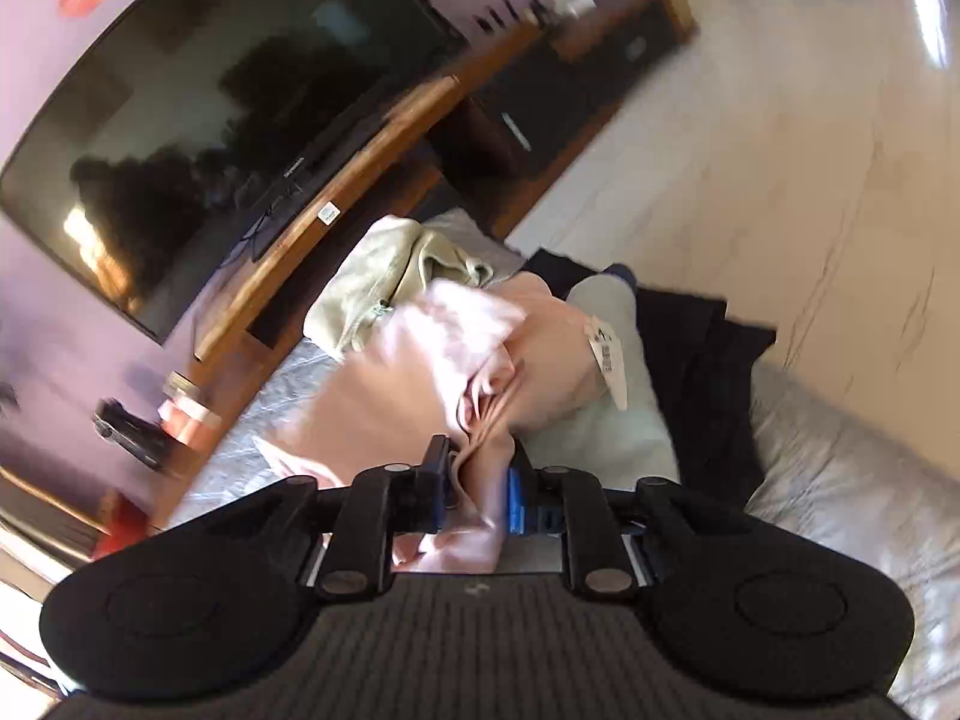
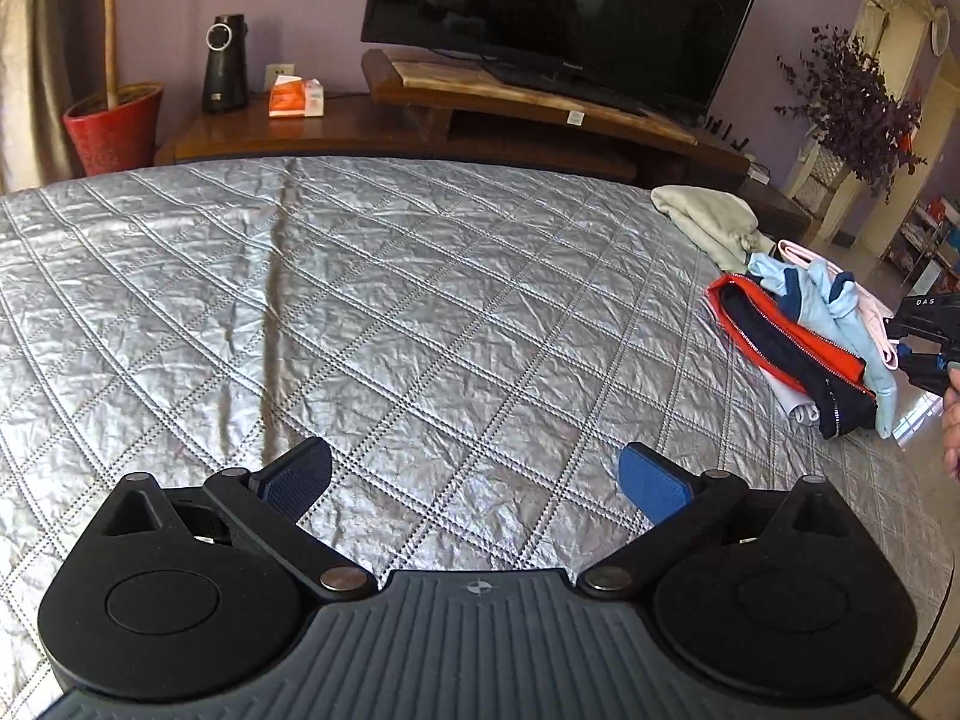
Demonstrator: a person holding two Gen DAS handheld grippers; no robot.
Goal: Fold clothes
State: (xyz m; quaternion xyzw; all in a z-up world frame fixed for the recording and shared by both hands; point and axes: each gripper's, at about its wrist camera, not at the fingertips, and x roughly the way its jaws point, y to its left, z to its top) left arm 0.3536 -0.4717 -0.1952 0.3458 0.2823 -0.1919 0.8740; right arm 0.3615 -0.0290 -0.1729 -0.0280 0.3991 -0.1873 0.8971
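While the left gripper (image 1: 477, 480) has its jaws clamped on a bunched fold of the pink garment (image 1: 420, 360), likely to pull it off the clothes pile (image 2: 804, 330) at the bed's far right edge, the right gripper (image 2: 474, 480) hangs with jaws wide and holding nothing over the silver quilted bedspread (image 2: 360, 300), probably ready to catch a second corner. A white tag (image 1: 609, 360) on the pink garment carries print, unreadable. Beige garment (image 2: 708, 219) lies just beyond the pile. In the right wrist view, "DAS" reads on the left gripper's body; the TV (image 2: 564, 12) logo is too blurred.
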